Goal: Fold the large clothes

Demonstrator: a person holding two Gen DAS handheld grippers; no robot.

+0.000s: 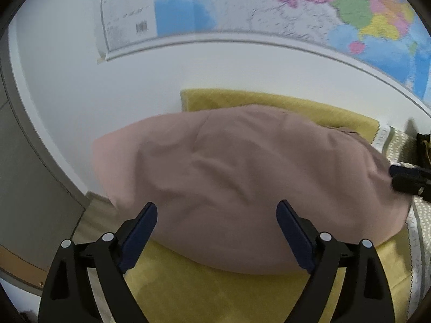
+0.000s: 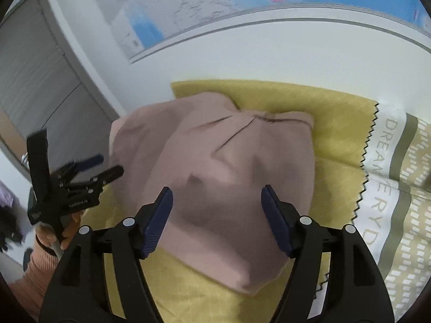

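Left tongs (image 2: 89, 172) at the far left of the right wrist view, gripped by a hand (image 2: 58, 231) in an orange ribbed sleeve (image 2: 32, 271), tilted down toward the left edge of the pink garment (image 2: 215, 167). Jaws released, spread wide, nothing between the blue pads (image 1: 140, 231); in the left wrist view both pads hover above the near edge of the cloth, apart from it as far as can be told. Small white lettering on the black body of these tongs, too blurred to read.

Pink garment in the middle, folded into a thick bundle on a yellow cloth (image 2: 336, 123) that covers the bed. Long axis across the left wrist view, from the left end near the wall to the right end by the other tool. From the right wrist view, a seam and folded pleats at the far end, a rounded corner at the near end.

Right tongs (image 2: 216, 219) angled down over the near half of the bundle, jaws released with a clear gap, fabric below and between the pads but not pinched. Tip also visible at the right edge of the left wrist view (image 1: 409, 180), just beside the garment's right end.

Further right, a patterned bedspread (image 2: 412, 188) with a zigzag edge, printed "DREAMERYD", cut off below. Above, a coloured wall map (image 1: 296, 5) with a barcode panel, text unreadable.
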